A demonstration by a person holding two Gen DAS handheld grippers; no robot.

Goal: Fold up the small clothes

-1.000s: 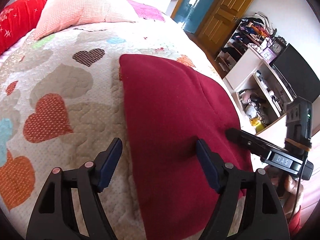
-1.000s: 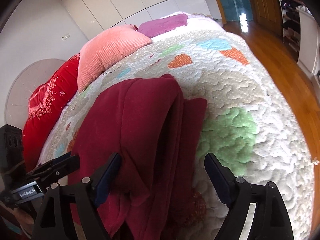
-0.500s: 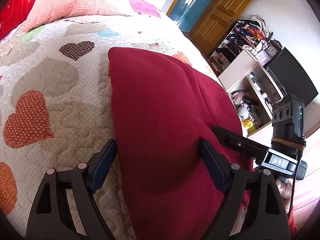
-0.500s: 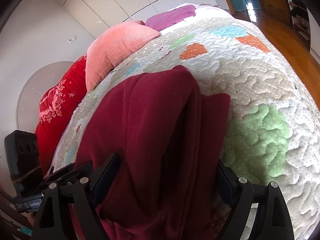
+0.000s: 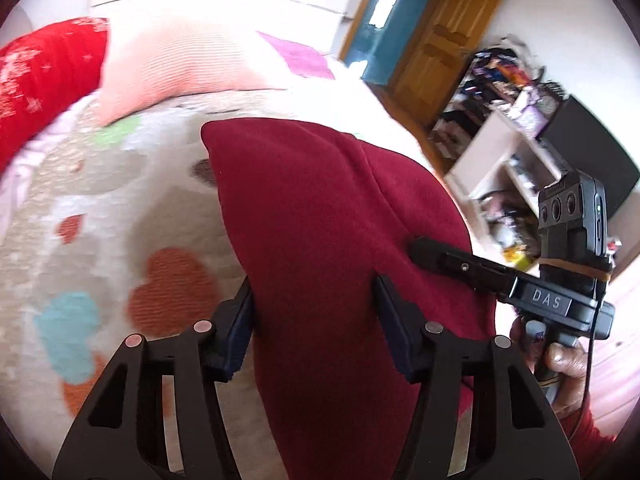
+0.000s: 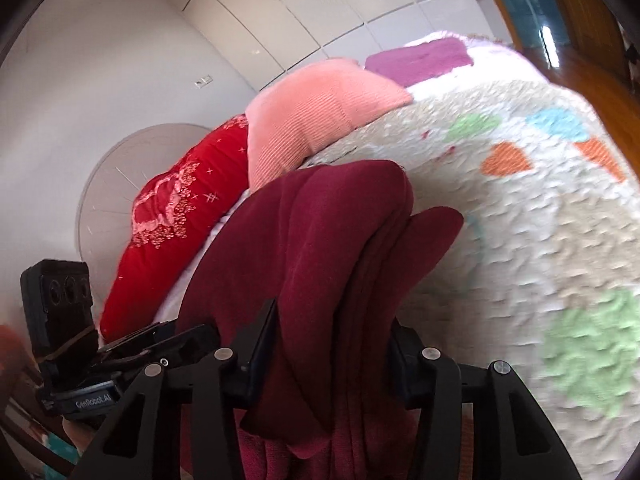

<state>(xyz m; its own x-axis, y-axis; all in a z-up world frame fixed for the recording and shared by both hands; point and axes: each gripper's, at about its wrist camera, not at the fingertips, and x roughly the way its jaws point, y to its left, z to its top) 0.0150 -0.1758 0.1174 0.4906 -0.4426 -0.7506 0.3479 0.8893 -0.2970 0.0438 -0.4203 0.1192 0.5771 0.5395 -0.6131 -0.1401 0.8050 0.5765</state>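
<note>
- The left gripper [image 5: 314, 316] sits nearest in its own view, its jaws closed in on a thick fold of the dark red garment [image 5: 320, 216], with cloth filling the whole space between the blue pads [image 5: 240, 336].
- The right gripper [image 6: 330, 344] is likewise closed on the same garment [image 6: 320, 248]; several stacked layers bunch between its jaws and hang down below them.
- In the left view the right gripper [image 5: 424, 250] reaches in from the right side of the garment, its black tip touching the cloth, and a hand [image 5: 560, 364] holds its handle.
- In the right view the left gripper [image 6: 188, 338] shows at the left side of the garment, its tip against the cloth edge.
- The garment lies folded lengthwise on the quilt [image 5: 120, 208], running away from both grippers; its near end is lifted in the jaws, while its far end rests on the bed.
- In the right view, one rounded flap sticks out to the right of the garment's stacked layers.
- The quilt is cream with coloured hearts and patches, spreading left and right of the garment.
- Beyond the garment's far end lies a pink pillow [image 5: 172, 68], with a red pillow [image 5: 44, 80] just beside it.
- Farther off, right of the garment, stand cluttered shelves [image 5: 504, 136] and a wooden door [image 5: 440, 40].
- Behind the pillows are white cupboard panels [image 6: 300, 12].
</note>
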